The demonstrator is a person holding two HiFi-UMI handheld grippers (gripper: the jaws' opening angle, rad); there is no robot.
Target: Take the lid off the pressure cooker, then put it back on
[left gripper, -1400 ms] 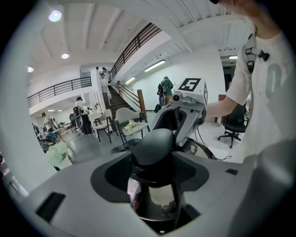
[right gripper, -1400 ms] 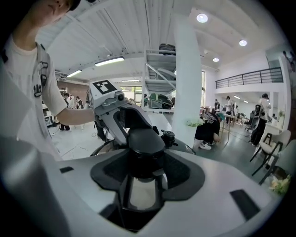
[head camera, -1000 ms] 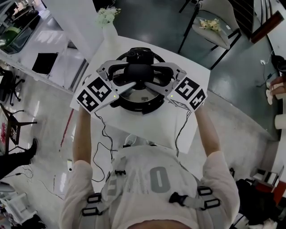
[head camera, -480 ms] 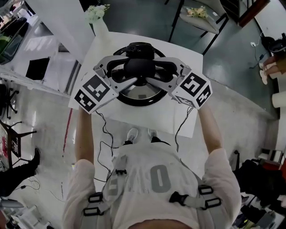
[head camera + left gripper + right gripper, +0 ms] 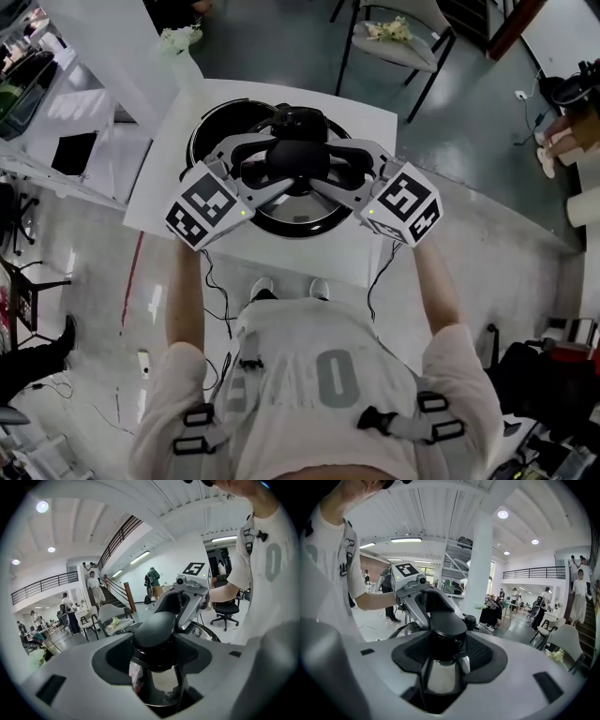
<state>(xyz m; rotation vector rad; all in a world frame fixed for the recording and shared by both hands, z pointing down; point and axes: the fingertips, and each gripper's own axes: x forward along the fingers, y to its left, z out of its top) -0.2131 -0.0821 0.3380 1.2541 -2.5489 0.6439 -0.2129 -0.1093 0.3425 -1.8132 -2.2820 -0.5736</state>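
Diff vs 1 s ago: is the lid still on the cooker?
No. Left gripper and right gripper carried the lid by its knob rightward, toward the person, baring the pot rim. Unchanged: both clamped on the knob; pot on the table.

The lid (image 5: 298, 208) was silvery steel with a black knob (image 5: 298, 157); the pressure cooker pot (image 5: 202, 136) was black and the tabletop (image 5: 349, 255) white. The left tongs (image 5: 267, 169) and right tongs (image 5: 330, 169) were pale grey, their cubes patterned with black-and-white squares.
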